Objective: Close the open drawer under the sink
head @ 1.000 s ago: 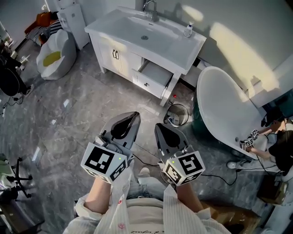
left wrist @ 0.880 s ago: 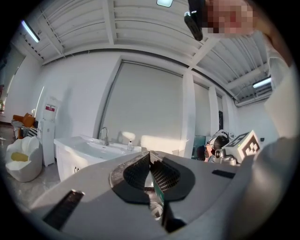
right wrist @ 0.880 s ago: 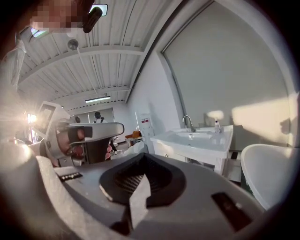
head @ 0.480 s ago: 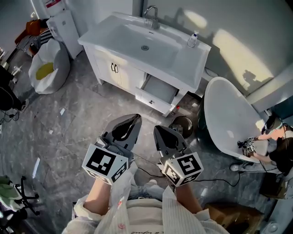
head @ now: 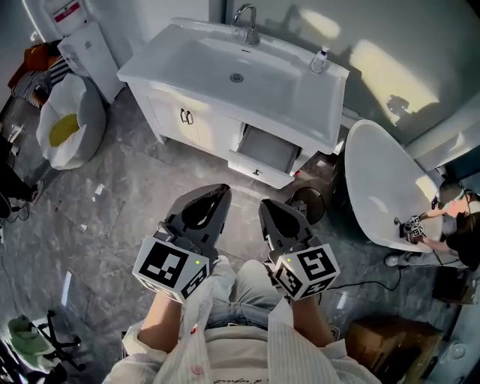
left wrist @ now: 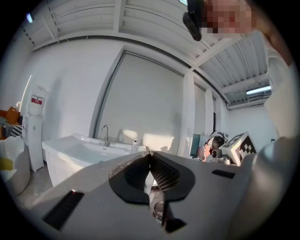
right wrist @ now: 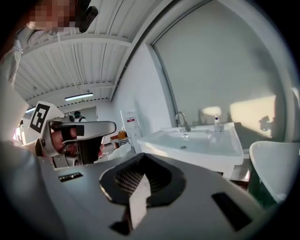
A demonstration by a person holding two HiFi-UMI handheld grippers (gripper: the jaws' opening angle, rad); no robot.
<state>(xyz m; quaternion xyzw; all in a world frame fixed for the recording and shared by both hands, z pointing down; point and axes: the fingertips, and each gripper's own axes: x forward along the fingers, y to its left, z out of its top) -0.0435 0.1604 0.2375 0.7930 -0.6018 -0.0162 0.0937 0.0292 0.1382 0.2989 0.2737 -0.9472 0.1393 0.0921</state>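
Observation:
The white sink cabinet [head: 187, 112] stands ahead of me in the head view, with a faucet [head: 246, 22] at its back edge. Below the basin, on the cabinet's right side, a white drawer [head: 264, 154] is pulled out and looks empty. My left gripper [head: 220, 192] and right gripper [head: 265, 205] are held side by side above the grey floor, well short of the drawer. Both have jaws shut with nothing in them. The left gripper view shows the left gripper [left wrist: 150, 154] pointing toward the sink [left wrist: 89, 150]. The right gripper [right wrist: 142, 159] faces the sink [right wrist: 197, 140] too.
A white bathtub [head: 382, 187] stands right of the cabinet, with a dark round bin [head: 309, 204] between them. A soap bottle [head: 321, 60] sits on the counter. A white and yellow beanbag [head: 64, 124] lies left. Another person [head: 457, 232] crouches at the far right.
I have come closer to the cabinet, and the open drawer now sits more nearly straight ahead. Both grippers stay shut and side by side in front of me.

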